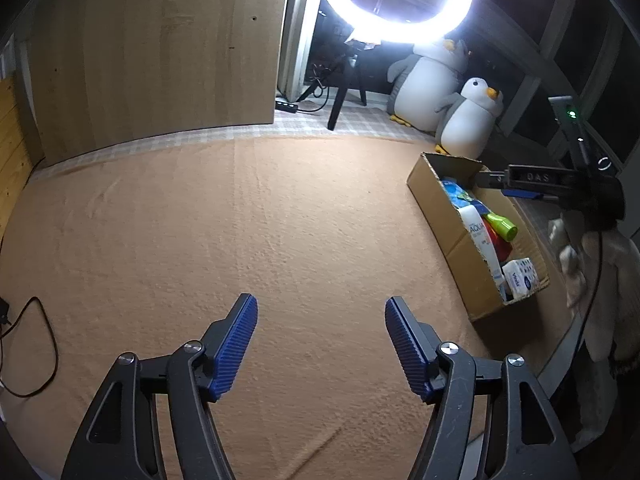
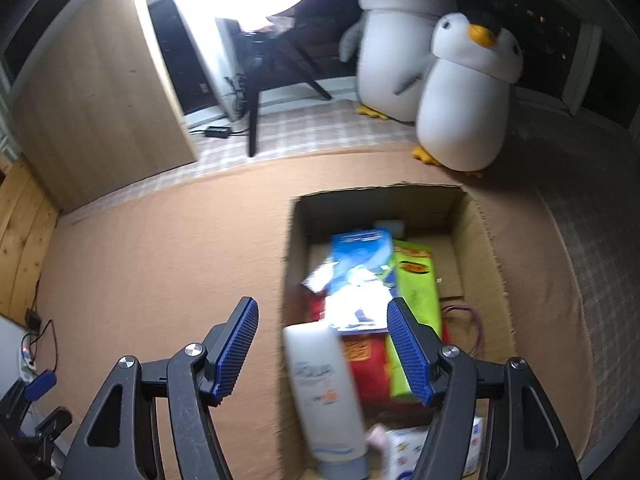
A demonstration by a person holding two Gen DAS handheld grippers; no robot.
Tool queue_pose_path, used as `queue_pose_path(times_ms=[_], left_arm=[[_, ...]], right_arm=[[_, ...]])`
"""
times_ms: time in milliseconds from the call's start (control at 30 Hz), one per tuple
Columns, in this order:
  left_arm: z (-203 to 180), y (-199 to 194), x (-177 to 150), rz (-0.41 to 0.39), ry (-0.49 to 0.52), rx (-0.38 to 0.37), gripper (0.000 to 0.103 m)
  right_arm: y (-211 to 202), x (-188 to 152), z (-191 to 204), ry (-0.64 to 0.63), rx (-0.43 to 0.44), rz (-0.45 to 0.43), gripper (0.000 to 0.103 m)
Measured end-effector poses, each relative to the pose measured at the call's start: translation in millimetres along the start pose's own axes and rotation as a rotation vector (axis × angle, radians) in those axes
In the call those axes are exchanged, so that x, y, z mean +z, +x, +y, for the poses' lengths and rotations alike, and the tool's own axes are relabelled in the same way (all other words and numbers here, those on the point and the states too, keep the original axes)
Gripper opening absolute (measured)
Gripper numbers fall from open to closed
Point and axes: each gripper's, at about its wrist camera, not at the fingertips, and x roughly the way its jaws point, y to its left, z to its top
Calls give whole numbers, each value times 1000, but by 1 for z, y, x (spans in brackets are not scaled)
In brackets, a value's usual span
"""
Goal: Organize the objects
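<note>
My left gripper [image 1: 321, 340] stands open over the bare orange blanket [image 1: 240, 220], nothing between its blue pads. To its right lies an open cardboard box [image 1: 448, 232] holding a white tube [image 1: 480, 236], a green bottle [image 1: 502, 226], a blue packet [image 1: 458, 194] and a tissue pack [image 1: 520, 276]. My right gripper [image 1: 492, 184] hovers above that box. In the right wrist view, the right gripper [image 2: 322, 340] is open over the box [image 2: 476, 248]. The blurred white tube [image 2: 324, 392] lies below, against the left wall, clear of both pads. A blue packet [image 2: 360, 252], green carton [image 2: 416, 284] and red pack [image 2: 368, 364] lie inside.
Two plush penguins [image 2: 460, 92] stand behind the box. A ring light [image 1: 404, 0] on a tripod [image 1: 344, 92] shines at the back beside a wooden panel [image 1: 160, 48]. A black cable [image 1: 36, 344] lies at the blanket's left edge. A pale-gloved hand [image 1: 572, 256] holds the right gripper.
</note>
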Motion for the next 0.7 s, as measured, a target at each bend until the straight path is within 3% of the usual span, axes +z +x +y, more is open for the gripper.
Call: queue_pose_path(times_ms=[433, 700], left_arm=[[28, -7, 1, -10, -51, 51, 82], [43, -8, -1, -9, -73, 104, 87]], right_arm=[[-33, -42, 73, -92, 78, -52, 65], [-43, -73, 108, -132, 67, -71, 68]])
